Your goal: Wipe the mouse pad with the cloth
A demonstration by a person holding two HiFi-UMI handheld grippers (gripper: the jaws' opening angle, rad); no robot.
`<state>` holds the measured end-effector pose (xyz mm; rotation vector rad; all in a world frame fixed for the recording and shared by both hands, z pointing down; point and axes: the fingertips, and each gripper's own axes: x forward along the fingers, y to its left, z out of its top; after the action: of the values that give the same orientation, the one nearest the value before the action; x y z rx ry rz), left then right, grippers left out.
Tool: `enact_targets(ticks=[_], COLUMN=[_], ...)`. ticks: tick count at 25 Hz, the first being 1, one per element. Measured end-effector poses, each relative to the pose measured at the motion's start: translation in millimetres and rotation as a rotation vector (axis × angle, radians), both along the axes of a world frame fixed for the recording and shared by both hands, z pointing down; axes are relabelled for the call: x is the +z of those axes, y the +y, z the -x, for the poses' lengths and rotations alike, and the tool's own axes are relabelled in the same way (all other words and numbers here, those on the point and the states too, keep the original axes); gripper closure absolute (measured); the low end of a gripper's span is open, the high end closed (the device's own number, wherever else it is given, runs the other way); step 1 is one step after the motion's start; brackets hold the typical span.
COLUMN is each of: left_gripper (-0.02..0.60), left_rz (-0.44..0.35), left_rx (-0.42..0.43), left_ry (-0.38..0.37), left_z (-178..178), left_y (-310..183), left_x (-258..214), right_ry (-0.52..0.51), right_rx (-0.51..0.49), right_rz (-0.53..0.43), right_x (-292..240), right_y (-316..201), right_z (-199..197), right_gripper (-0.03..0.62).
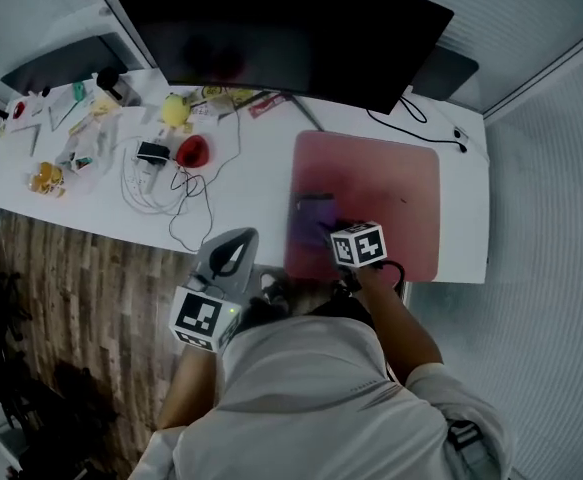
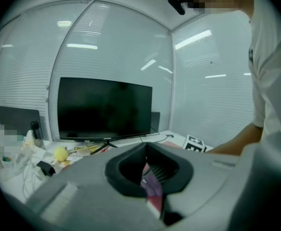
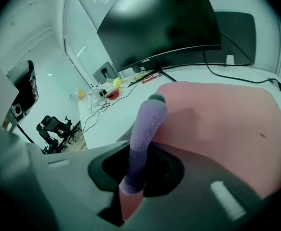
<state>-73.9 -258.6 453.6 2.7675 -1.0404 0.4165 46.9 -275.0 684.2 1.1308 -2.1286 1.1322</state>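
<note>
The right hand-held gripper (image 3: 134, 176) pinches the purple cloth (image 3: 147, 129) over the near left part of the red mouse pad (image 3: 217, 124). The left hand-held gripper (image 1: 229, 258), pressed together and empty, hangs by the table's (image 1: 246, 193) near edge. Unbraced, the pad could slide under a firm stroke.

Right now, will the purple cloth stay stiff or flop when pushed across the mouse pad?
Probably floppy: the purple cloth bends over beyond the right gripper. Its fuzzy pile likely grips, not slides, on the mouse pad.
</note>
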Motion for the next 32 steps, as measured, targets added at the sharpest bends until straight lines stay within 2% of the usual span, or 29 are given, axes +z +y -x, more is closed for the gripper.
enact_targets(ticks=[6,12,23,27,32], left_gripper=[0.58,0.58,0.58,0.58,0.58], left_rz=[-0.009,0.001,0.006,0.014,0.0], left_rx=[0.093,0.135,0.153,0.135,0.154], left_ry=[0.016,0.016,0.017,0.032,0.022], left_z=[-74.3,-134.1,-231.1,-250.5,-254.2], left_y=[8.7,26.1,54.2,60.5,66.4], left_x=[-2.6,2.0,9.3,7.7,-0.5], right_ry=[0.011,0.055,0.136,0.198,0.221], right_rx=[0.101,0.172,0.301,0.339,0.454], right_rz=[0.027,0.044,0.027,0.029,0.04], right_x=[6.9,15.9,20.2,25.4,21.1], right_y=[28.4,51.5,93.6,114.0,142.4], right_z=[-81.4,-164.7,-316.7,-366.4,-406.3], right_gripper=[0.537,0.537,0.537,0.537,0.537])
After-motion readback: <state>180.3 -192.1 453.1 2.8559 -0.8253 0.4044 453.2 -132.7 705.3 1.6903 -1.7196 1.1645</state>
